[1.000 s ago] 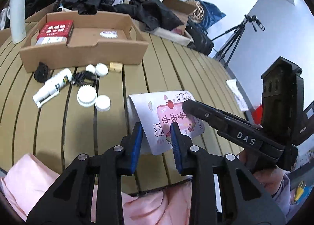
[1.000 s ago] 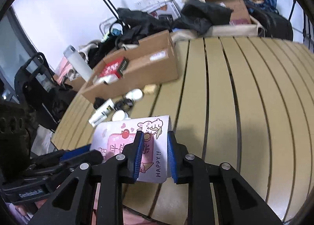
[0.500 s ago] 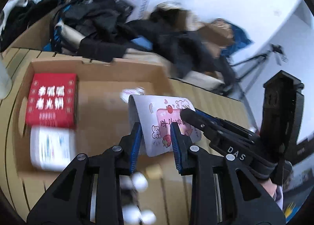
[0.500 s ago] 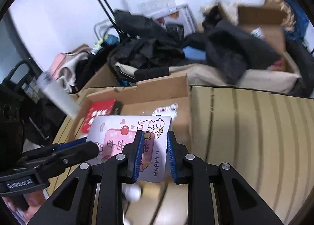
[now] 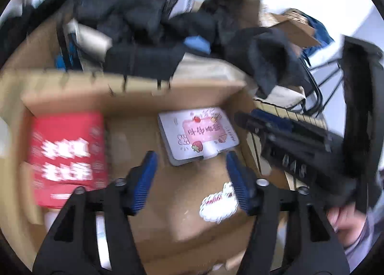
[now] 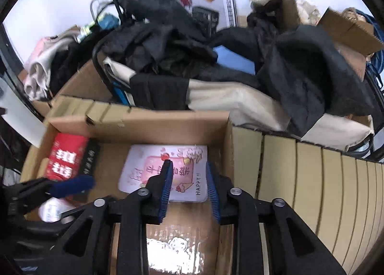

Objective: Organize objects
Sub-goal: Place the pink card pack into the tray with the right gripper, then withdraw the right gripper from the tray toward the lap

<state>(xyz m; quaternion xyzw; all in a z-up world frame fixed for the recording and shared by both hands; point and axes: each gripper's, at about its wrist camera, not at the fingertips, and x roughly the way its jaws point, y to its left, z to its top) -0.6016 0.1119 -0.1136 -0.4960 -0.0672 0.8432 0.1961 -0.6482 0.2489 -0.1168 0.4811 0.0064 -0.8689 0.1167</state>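
Both my left gripper [image 5: 189, 176] and right gripper [image 6: 188, 186] hang spread and empty above the card [image 6: 165, 171], which lies flat mid-frame inside the cardboard box [image 6: 153, 125], beside the red box [image 5: 68, 155], where it belongs.

One cardboard box [image 6: 153, 123] on the slatted table [image 6: 336, 179].
Inside: one illustrated card [image 6: 153, 155], one red packet [image 6: 64, 155], one white sticker [image 5: 218, 205].

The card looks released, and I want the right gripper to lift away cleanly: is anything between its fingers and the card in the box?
Nothing visible: the right gripper hangs open over the card lying in the cardboard box.
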